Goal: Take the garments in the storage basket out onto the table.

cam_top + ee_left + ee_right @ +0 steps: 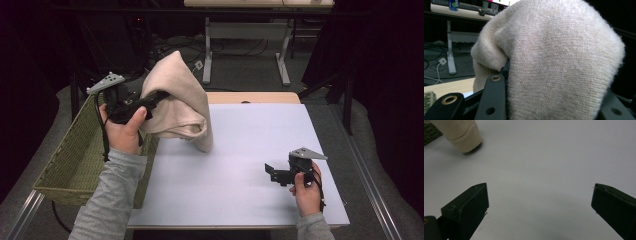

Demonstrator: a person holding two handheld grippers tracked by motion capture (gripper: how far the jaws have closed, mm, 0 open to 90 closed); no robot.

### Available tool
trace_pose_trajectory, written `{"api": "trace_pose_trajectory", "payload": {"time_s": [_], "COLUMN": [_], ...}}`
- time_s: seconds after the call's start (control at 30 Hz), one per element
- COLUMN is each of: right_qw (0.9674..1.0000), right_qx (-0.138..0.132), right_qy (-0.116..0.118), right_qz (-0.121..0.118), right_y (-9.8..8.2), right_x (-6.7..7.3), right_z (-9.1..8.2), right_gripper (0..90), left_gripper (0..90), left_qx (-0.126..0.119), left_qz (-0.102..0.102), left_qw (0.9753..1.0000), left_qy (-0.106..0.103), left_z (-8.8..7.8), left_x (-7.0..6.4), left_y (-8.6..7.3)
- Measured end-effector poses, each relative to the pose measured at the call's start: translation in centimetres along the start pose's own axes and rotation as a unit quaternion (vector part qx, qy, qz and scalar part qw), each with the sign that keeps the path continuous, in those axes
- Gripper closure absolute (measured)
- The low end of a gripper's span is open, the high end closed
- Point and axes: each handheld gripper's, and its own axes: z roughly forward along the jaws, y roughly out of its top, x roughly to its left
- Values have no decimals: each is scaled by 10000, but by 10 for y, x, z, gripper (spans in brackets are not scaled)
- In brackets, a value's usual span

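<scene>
Sweater (177, 97), beige and knitted, hangs bunched from your left gripper (150, 101), whose jaws are clamped on a fold of it; the cloth rises above the jaws and drapes beyond them, its lowest cuff touching the white tabletop (250, 165). Just under that same hand sits the woven basket (75, 160). Your right gripper (272, 172) rests low over the tabletop, well apart from the sweater, its jaws spread wide with nothing between them.

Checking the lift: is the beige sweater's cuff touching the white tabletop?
Touching. The right gripper view shows the cuff resting on the tabletop, no gap.
</scene>
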Motion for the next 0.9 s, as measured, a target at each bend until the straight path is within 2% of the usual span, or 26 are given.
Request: {"api": "trace_pose_trajectory", "payload": {"time_s": [0.1, 0.33, 0.57, 0.63, 0.8, 0.9], "right_qw": [10000, 10000, 10000, 10000, 10000, 10000], "right_qx": [4, 1, 10, 5, 12, -9], "right_qy": [4, -3, 7, 3, -11, 18], "right_qz": [25, -16, 0, 0, -69, -32], "right_y": [0, 0, 0, -1, -1, -1], "right_x": [0, -1, -1, -1, -2, -2], "right_z": [0, 0, 0, 0, 1, 1], "right_gripper": [10, 10, 11, 11, 12, 12], "left_gripper": [572, 570, 569, 569, 567, 567], "left_qx": [68, 123, 265, 299, 295, 355], "left_qz": [51, -7, -120, -99, -230, -255], "left_qw": [10000, 9999, 9995, 9994, 9991, 9989], "left_qy": [40, -68, -131, -141, -174, -172], "left_z": [5, 15, 27, 30, 36, 40], "left_x": [-1, -3, -6, -6, -6, -5], "left_y": [-6, -19, -35, -39, -50, -56]}}
